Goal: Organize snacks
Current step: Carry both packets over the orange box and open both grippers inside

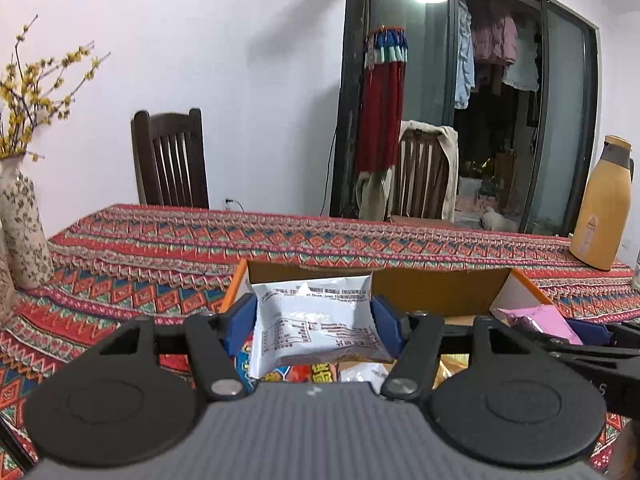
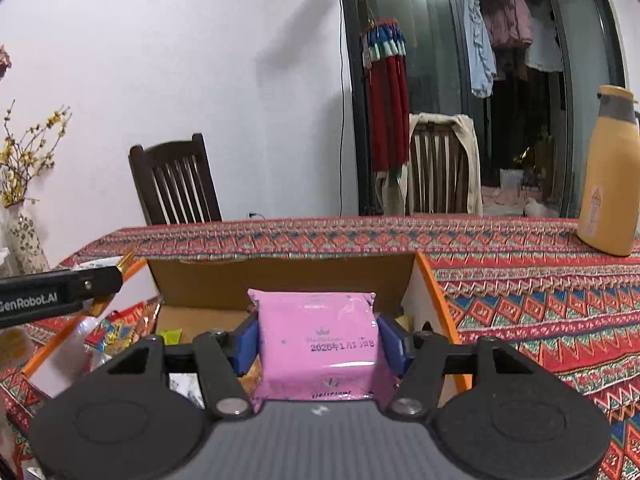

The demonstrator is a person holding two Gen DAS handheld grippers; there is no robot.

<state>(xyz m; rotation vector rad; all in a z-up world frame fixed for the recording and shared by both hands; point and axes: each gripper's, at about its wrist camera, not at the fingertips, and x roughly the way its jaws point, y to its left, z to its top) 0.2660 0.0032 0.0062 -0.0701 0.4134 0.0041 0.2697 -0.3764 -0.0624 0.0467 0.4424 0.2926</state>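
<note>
My left gripper (image 1: pixel 314 326) is shut on a white snack packet (image 1: pixel 316 320) and holds it above an open cardboard box with orange sides (image 1: pixel 440 288). My right gripper (image 2: pixel 318 340) is shut on a pink snack packet (image 2: pixel 318 340) over the same box (image 2: pixel 280 280). The pink packet also shows at the right of the left wrist view (image 1: pixel 536 320). Several colourful snack packets (image 1: pixel 304 372) lie inside the box below the left gripper, and more show in the right wrist view (image 2: pixel 124 324). The left gripper's body shows at the left edge of the right wrist view (image 2: pixel 60 292).
The box stands on a table with a red patterned cloth (image 1: pixel 320 240). A flowered vase with yellow blossoms (image 1: pixel 24 228) stands at the left, a tan thermos jug (image 1: pixel 600 208) at the right. Two wooden chairs (image 1: pixel 172 160) stand behind the table, by a glass door.
</note>
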